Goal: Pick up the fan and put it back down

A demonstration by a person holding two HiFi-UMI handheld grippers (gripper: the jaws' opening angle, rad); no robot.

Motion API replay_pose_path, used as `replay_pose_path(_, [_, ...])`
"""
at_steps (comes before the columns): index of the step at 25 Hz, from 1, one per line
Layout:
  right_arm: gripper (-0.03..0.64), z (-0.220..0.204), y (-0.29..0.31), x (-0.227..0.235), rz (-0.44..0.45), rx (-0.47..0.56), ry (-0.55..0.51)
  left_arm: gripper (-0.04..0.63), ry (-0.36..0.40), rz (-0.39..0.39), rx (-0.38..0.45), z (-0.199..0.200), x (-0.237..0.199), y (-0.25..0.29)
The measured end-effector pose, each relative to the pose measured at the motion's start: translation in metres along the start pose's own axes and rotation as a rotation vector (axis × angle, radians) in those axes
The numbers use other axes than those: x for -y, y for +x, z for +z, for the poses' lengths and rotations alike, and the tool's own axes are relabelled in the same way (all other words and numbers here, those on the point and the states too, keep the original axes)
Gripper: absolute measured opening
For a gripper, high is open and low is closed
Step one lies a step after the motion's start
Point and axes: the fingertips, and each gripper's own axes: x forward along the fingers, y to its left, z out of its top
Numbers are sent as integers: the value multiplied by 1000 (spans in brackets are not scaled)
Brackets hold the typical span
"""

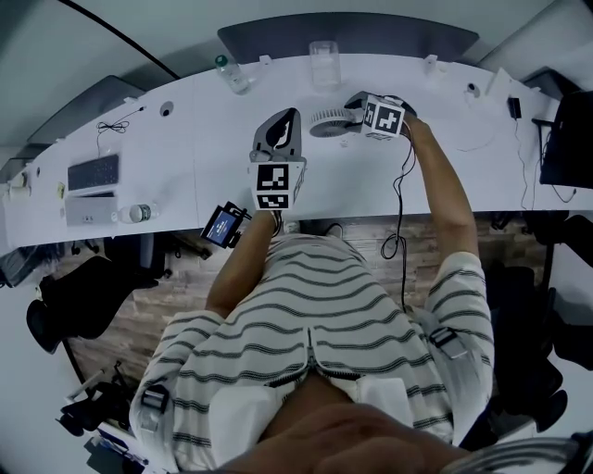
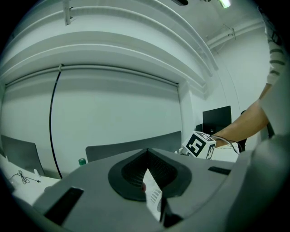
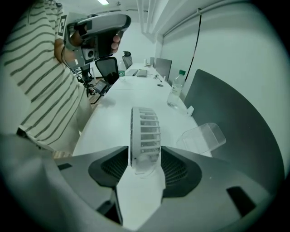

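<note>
A: What sort of room am I watching you drive in?

B: An office, from all I see. A long, curved white desk runs beneath both grippers, and grey divider panels stand along its far edge, beyond the right gripper.

A: Anything else that points to an office?

B: Yes. I see a keyboard well to the left of the left gripper, and a dark monitor far to the right of the right one. Black desk chairs stand along the desk, there are cable holes in the desktop, and strip lights on the ceiling.
</note>
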Motion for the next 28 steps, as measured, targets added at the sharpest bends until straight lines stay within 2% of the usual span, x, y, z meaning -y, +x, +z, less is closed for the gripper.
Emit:
replay_pose_path(4, [213,4,5,4,15,-5,-15,8,6,-8,-6,-1,1,6])
replay_pose_path(9, [213,6,8,3,67,6,29,8,9,-19,-16,-6,4,10])
replay_pose_path(17, [219,8,16,-1,146,-48,28,8,9,-16,-13,-5,1,13])
replay_pose_path(19, [219,3,23,-5,147,-82,1,8,6,-14,-18,-5,0,13])
replay_pose_path(22, [224,3,25,-3,141,-77,-11,8,13,-7,-14,-2,-4,12])
replay_pose_path(28, [224,2,23,-4,116,-35,59,8,-3,-11,-19,-7,-10,9])
